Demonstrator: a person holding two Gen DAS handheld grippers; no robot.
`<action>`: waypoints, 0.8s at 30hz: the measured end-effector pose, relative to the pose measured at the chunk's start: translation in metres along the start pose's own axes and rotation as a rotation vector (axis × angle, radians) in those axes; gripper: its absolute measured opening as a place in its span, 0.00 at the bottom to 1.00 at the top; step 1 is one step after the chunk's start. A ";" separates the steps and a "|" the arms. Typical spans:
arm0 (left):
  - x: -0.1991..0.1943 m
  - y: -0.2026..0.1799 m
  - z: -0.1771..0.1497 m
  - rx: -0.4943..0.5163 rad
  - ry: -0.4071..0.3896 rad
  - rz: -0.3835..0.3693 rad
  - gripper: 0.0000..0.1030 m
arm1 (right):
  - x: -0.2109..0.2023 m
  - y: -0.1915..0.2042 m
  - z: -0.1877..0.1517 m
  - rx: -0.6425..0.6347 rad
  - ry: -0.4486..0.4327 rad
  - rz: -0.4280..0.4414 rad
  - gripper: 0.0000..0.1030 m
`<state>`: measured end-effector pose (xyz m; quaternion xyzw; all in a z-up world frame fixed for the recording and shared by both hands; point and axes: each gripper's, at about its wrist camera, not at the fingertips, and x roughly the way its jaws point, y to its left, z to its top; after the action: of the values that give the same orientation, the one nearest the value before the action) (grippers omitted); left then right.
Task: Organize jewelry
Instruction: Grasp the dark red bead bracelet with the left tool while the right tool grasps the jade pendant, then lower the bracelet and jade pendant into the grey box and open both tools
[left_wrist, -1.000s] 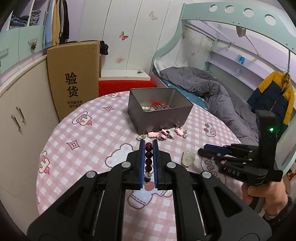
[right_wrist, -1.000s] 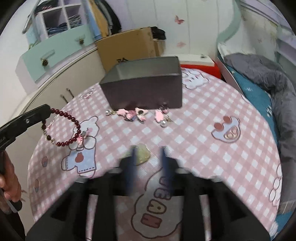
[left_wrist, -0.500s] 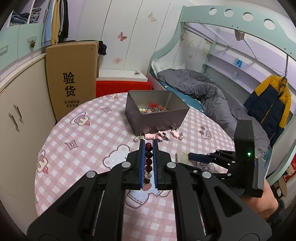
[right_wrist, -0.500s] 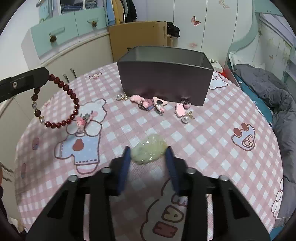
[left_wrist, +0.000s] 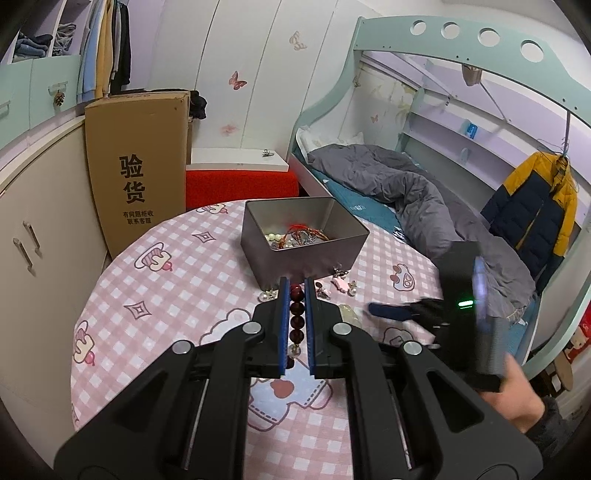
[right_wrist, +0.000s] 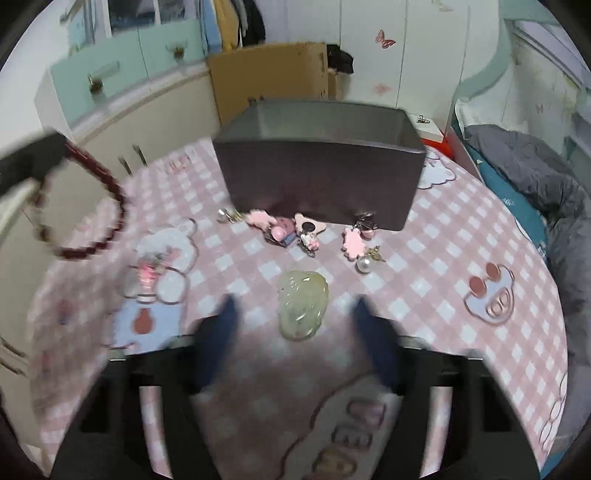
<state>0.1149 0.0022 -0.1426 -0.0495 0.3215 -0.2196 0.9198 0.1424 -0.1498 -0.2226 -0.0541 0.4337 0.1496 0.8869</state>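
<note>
My left gripper (left_wrist: 295, 284) is shut on a dark red bead bracelet (left_wrist: 296, 317), held above the pink checked tablecloth (left_wrist: 166, 295); the bracelet hangs as a blurred loop (right_wrist: 92, 206) in the right wrist view. The grey metal box (left_wrist: 303, 240) with jewelry inside stands just beyond it. My right gripper (right_wrist: 295, 306) has its jaws opening, one on each side of a pale green jade pendant (right_wrist: 303, 308) lying on the cloth, not pressing it. Pink charms (right_wrist: 284, 229) and a pearl earring (right_wrist: 364, 263) lie along the box's front wall (right_wrist: 317, 188).
A round table carries everything. Behind it stand a cardboard box (left_wrist: 136, 162), cream cupboards (left_wrist: 33, 229) and a red stool (left_wrist: 240, 186). A bed with a grey duvet (left_wrist: 406, 199) lies to the right. A hand (left_wrist: 517, 398) holds the right gripper's handle.
My right gripper moved forward over the green pendant, shut narrower, then widened again. The left gripper stayed put with the bracelet, and the box looks a little nearer in both views.
</note>
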 end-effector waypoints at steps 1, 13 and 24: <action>0.000 0.000 0.000 -0.002 0.000 0.000 0.07 | 0.001 0.001 0.002 -0.007 -0.009 -0.006 0.32; 0.000 -0.001 0.022 0.003 -0.037 0.005 0.07 | -0.039 -0.007 0.024 0.025 -0.122 0.082 0.26; 0.018 -0.008 0.084 0.018 -0.083 -0.021 0.07 | -0.095 -0.038 0.102 0.039 -0.289 0.076 0.26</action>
<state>0.1759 -0.0173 -0.0848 -0.0538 0.2805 -0.2297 0.9304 0.1759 -0.1839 -0.0865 0.0017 0.3062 0.1806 0.9347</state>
